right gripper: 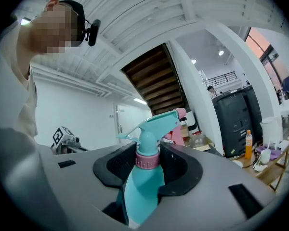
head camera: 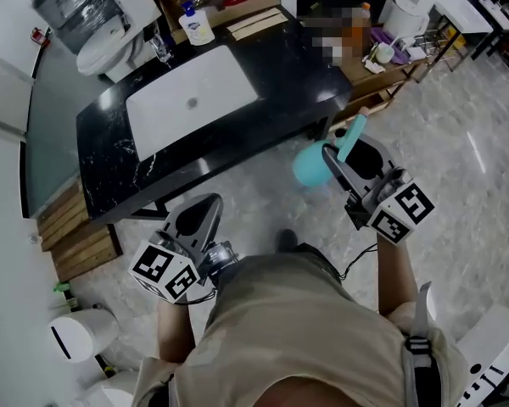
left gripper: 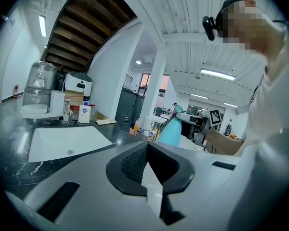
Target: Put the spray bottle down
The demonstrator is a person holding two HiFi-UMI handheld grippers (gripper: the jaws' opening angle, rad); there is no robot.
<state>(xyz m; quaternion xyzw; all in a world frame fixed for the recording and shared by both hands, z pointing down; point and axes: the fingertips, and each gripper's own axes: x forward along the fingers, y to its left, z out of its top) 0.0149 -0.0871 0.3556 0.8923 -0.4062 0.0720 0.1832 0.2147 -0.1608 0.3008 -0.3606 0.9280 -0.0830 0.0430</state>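
The right claw [right gripper: 147,170] is clamped on the spray bottle [right gripper: 142,194], its dark ribbed pads pressing the smooth teal plastic from both sides just under the pink collar. The trigger head stands clear above the jaws and the rounded body hangs below them. From the claw's own view the bottle's long axis runs crosswise to the jaws, top to bottom of the frame. In the head view the bottle is in the air over the pale stone floor [head camera: 458,168], off the front right corner of the desk [head camera: 110,134]. The black, glossy, white-veined desk top lies ahead and to the left of this claw, and that is the direction the setting-down would most likely take. The left claw [left gripper: 147,165] has its jaws together on nothing and sits low, just before the desk's front edge. It seems a little nearer the desk, but the bottle is carried by the right hand alone. Set into the desk is a white rectangular sink [head camera: 191,100], and behind it stand a small soap bottle [head camera: 195,24] and a white water dispenser [head camera: 110,24] with a clear jug on top.
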